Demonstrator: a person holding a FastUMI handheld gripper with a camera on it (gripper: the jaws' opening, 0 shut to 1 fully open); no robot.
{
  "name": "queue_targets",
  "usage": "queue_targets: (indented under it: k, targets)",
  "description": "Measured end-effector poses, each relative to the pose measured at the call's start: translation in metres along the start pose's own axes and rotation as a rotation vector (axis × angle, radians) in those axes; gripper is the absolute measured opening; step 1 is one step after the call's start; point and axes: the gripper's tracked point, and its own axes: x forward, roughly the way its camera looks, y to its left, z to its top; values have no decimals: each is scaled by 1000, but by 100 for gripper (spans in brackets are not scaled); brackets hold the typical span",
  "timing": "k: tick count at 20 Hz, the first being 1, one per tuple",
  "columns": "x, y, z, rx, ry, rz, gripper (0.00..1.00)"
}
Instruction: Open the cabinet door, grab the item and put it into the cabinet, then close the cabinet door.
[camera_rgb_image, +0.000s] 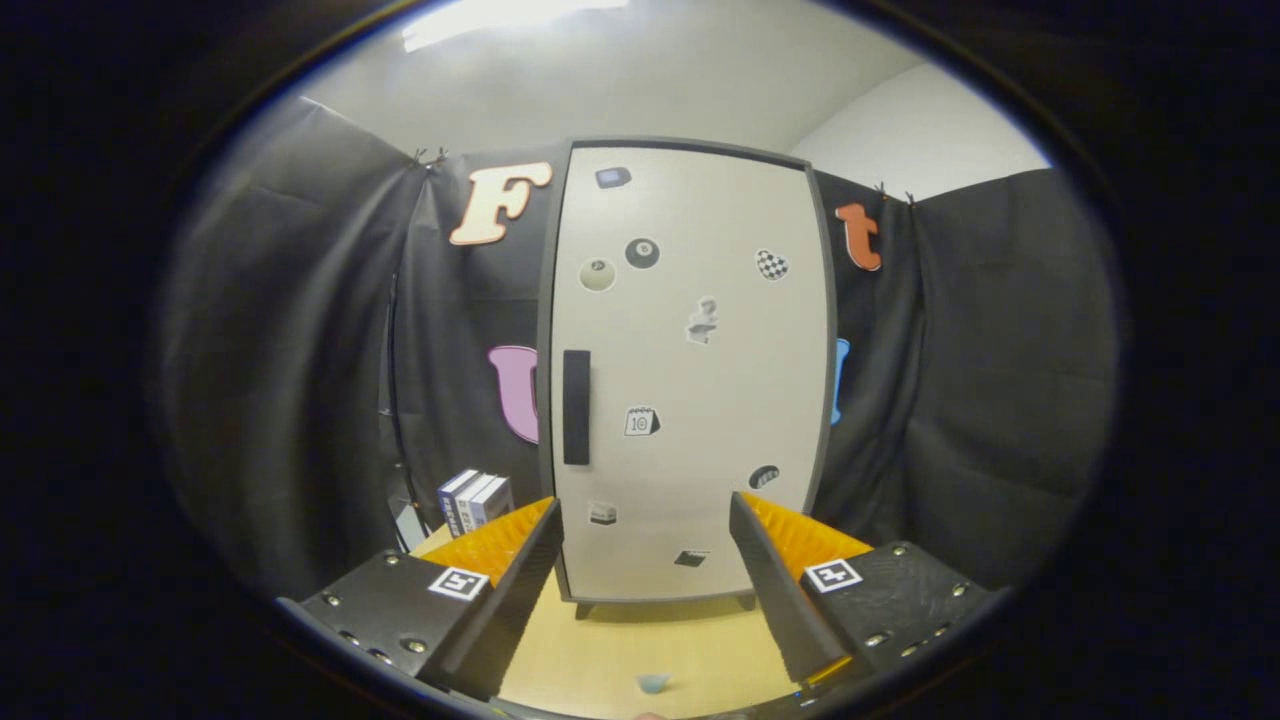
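While your gripper (645, 520) hangs released with nothing between its 2 spread fingers, the cabinet (690, 370) stands beyond them on the wooden surface (640, 640), its door (700, 400) closed and dotted with stickers. You see the dark handle (576, 407) near its left edge, and books (474, 500) standing left of the cabinet.

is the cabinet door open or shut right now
Shut: the cabinet door sits flush in its dark frame, handle untouched. The gripper is open, short of it.
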Motion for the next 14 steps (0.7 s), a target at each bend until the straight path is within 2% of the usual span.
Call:
queue_targets:
  k: [14]
  targets:
    - [122,64,7,23,-17,97,99]
